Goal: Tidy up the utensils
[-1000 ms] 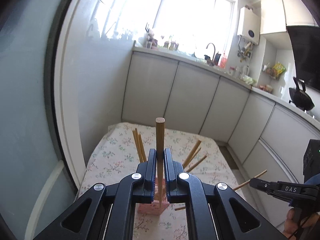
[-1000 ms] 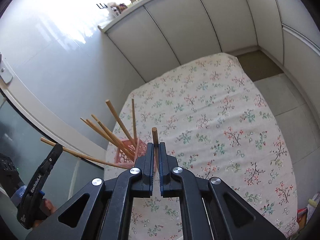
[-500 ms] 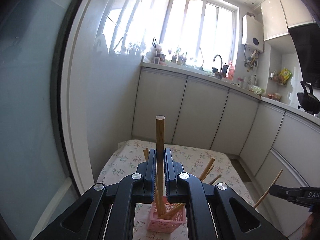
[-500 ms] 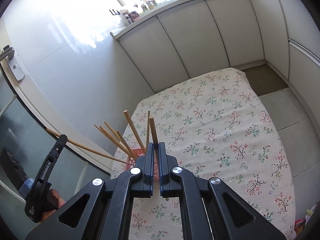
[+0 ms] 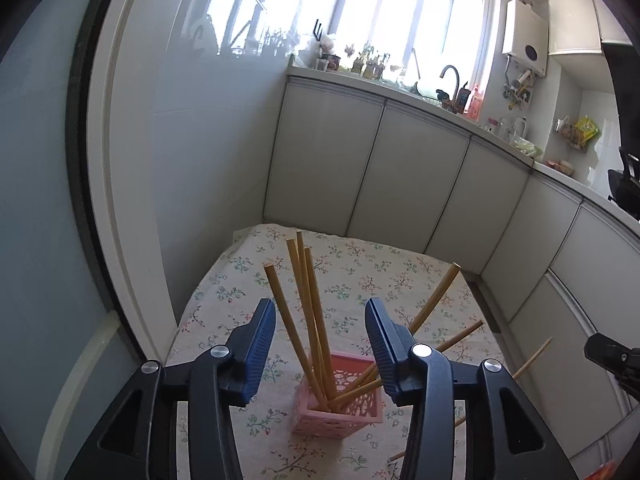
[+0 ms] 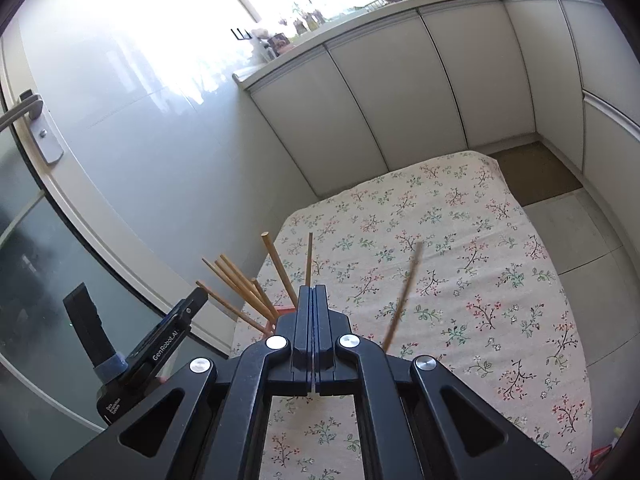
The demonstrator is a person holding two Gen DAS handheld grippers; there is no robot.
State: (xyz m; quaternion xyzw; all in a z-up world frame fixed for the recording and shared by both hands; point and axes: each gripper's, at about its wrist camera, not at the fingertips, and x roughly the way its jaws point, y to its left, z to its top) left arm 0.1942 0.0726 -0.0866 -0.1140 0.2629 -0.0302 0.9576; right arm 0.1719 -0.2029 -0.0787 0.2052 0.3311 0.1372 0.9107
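Since a second ago, the left hand-held gripper [image 5: 320,344] has let its chopstick go and stands wide open, empty, above the pink basket [image 5: 340,400] where the chopsticks [image 5: 308,312] lean. The right hand-held gripper [image 6: 314,292] looks pressed shut; a blurred chopstick [image 6: 402,300] hangs just beside it (seemingly loose). Light, stiff, slick sticks: pinch mid-shaft.
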